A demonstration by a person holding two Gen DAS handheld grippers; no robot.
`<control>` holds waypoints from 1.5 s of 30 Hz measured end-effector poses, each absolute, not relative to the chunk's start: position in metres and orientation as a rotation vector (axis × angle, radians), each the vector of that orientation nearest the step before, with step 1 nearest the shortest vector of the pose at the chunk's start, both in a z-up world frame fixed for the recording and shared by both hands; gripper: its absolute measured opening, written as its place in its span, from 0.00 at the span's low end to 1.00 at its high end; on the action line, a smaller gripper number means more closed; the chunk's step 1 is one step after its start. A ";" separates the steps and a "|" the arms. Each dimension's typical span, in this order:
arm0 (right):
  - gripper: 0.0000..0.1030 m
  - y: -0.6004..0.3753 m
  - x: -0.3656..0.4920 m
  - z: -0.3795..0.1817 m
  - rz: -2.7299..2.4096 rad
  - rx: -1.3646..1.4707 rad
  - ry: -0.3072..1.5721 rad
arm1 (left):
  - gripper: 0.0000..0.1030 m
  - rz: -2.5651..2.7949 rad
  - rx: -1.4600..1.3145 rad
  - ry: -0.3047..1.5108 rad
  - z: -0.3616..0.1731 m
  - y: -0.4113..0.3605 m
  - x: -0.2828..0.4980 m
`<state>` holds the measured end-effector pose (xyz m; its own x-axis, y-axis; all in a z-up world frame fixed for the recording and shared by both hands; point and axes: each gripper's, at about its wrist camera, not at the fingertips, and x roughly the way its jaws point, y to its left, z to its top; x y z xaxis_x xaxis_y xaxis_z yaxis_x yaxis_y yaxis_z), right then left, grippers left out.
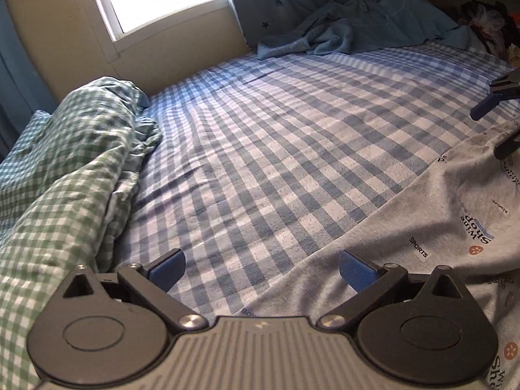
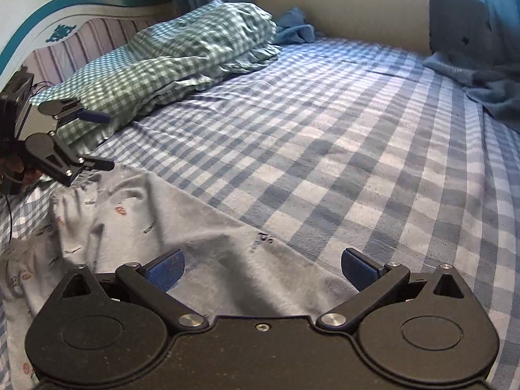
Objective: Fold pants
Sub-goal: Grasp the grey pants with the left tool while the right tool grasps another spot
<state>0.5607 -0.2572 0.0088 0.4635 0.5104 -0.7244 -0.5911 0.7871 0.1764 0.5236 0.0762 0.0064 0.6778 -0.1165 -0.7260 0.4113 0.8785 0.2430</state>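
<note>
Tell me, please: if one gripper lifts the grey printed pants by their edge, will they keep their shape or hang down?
The grey pants would probably hang limp: they already lie wrinkled and follow the checked sheet. The thin knit looks light. With both the left gripper and the right gripper open, one pinch may gather only a single layer.

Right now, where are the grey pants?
The grey pants lie spread on the blue checked sheet at the bed's near edge, under both open grippers, with the green checked pillow beyond them.
</note>
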 end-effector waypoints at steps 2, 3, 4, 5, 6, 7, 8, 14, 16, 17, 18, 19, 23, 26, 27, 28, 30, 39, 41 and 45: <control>0.93 -0.264 0.575 -0.002 0.650 -0.074 0.865 | 1.00 -0.345 0.428 0.798 -0.005 0.069 0.531; 0.90 -0.267 0.581 -0.007 0.643 -0.056 0.876 | 1.00 -0.366 0.442 0.806 -0.011 0.065 0.534; 0.87 -0.271 0.586 -0.013 0.637 -0.046 0.887 | 0.99 -0.388 0.457 0.814 -0.015 0.061 0.535; 0.87 -0.271 0.589 -0.017 0.633 -0.051 0.891 | 0.97 -0.404 0.472 0.820 -0.019 0.058 0.536; 0.83 -0.270 0.590 -0.021 0.632 -0.070 0.898 | 0.92 -0.420 0.483 0.827 -0.022 0.055 0.537; 0.75 -0.268 0.591 -0.025 0.634 -0.101 0.902 | 0.87 -0.433 0.490 0.835 -0.025 0.052 0.538; 0.69 -0.265 0.591 -0.027 0.633 -0.130 0.899 | 0.86 -0.436 0.491 0.844 -0.027 0.051 0.540; 0.32 -0.255 0.588 -0.028 0.670 -0.179 0.878 | 0.44 -0.462 0.418 0.940 -0.034 0.050 0.555; 0.20 -0.248 0.583 -0.028 0.691 -0.222 0.883 | 0.22 -0.484 0.394 0.961 -0.033 0.049 0.555; 0.13 -0.245 0.580 -0.027 0.704 -0.239 0.884 | 0.18 -0.491 0.396 0.961 -0.032 0.047 0.553; 0.10 -0.242 0.577 -0.027 0.714 -0.256 0.878 | 0.10 -0.493 0.403 0.959 -0.032 0.045 0.551; 0.03 -0.239 0.574 -0.026 0.715 -0.276 0.872 | 0.04 -0.489 0.411 0.951 -0.032 0.043 0.549; 0.00 -0.227 0.564 -0.019 0.666 -0.356 0.818 | 0.01 -0.444 0.411 0.901 -0.022 0.040 0.542; 0.00 -0.224 0.564 -0.006 0.616 -0.382 0.757 | 0.01 -0.407 0.377 0.839 -0.004 0.043 0.542; 0.00 -0.223 0.566 -0.002 0.602 -0.390 0.737 | 0.01 -0.392 0.369 0.812 0.002 0.043 0.543; 0.00 -0.221 0.570 0.002 0.581 -0.401 0.718 | 0.01 -0.379 0.367 0.783 0.007 0.044 0.545; 0.00 -0.218 0.578 0.006 0.538 -0.406 0.692 | 0.01 -0.359 0.344 0.753 0.013 0.046 0.552; 0.00 -0.210 0.608 -0.035 0.474 -0.368 0.774 | 0.02 -0.369 0.370 0.828 -0.036 0.039 0.575; 0.05 -0.215 0.608 -0.032 0.488 -0.342 0.772 | 0.09 -0.388 0.350 0.825 -0.033 0.046 0.574; 0.40 -0.221 0.605 -0.018 0.522 -0.281 0.739 | 0.59 -0.398 0.300 0.796 -0.016 0.072 0.572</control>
